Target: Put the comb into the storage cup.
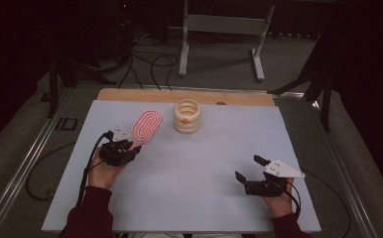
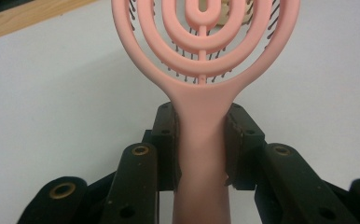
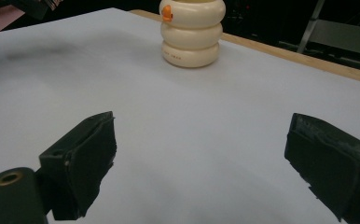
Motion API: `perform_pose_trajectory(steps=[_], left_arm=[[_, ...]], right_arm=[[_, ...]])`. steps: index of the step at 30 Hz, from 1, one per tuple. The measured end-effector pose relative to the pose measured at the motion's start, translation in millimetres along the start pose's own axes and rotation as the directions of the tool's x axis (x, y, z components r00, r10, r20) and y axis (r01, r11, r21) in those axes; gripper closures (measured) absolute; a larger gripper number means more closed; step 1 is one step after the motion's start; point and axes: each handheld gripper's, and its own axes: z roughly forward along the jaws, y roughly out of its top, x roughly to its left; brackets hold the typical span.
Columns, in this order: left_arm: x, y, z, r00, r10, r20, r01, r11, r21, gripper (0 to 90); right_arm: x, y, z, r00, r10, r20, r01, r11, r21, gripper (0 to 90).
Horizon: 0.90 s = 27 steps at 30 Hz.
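1. Where the pale blue-grey table top (image 1: 194,173) ends at the upper edge, I see a wooden strip (image 1: 130,94), then grey floor, loose cables and a white metal frame (image 1: 219,29) in a dark room.
2. I count one pink hairbrush (image 1: 146,127), one cream ribbed holder (image 1: 187,116) and two grippers.
3. My left gripper (image 1: 130,147), left of centre, pinches the hairbrush handle, its head pointing to the upper middle.
4. My right gripper (image 1: 249,168), lower right, stands spread and holds nothing.
5. My left gripper view shows dark bristles (image 2: 178,70) through the brush head, which the high view is too small to resolve.
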Motion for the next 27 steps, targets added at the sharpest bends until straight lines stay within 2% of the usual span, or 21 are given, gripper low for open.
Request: perform_pose_trajectory(steps=[13, 27], left_arm=[[-12.2, 6.2, -4.5, 0.9994, 0.034, 0.005, -0.034, 0.9975, -0.061, 69.6], [-21.9, 11.8, -10.7, 0.9988, 0.048, 0.009, -0.046, 0.9917, -0.120, 69.6]], right_arm=[[0.8, -0.5, 2.9, 1.0000, 0.009, 0.004, -0.009, 1.000, 0.020, 8.8], [1.8, 0.8, 5.7, 0.9995, 0.032, 0.004, -0.032, 0.999, 0.023, 8.8]])
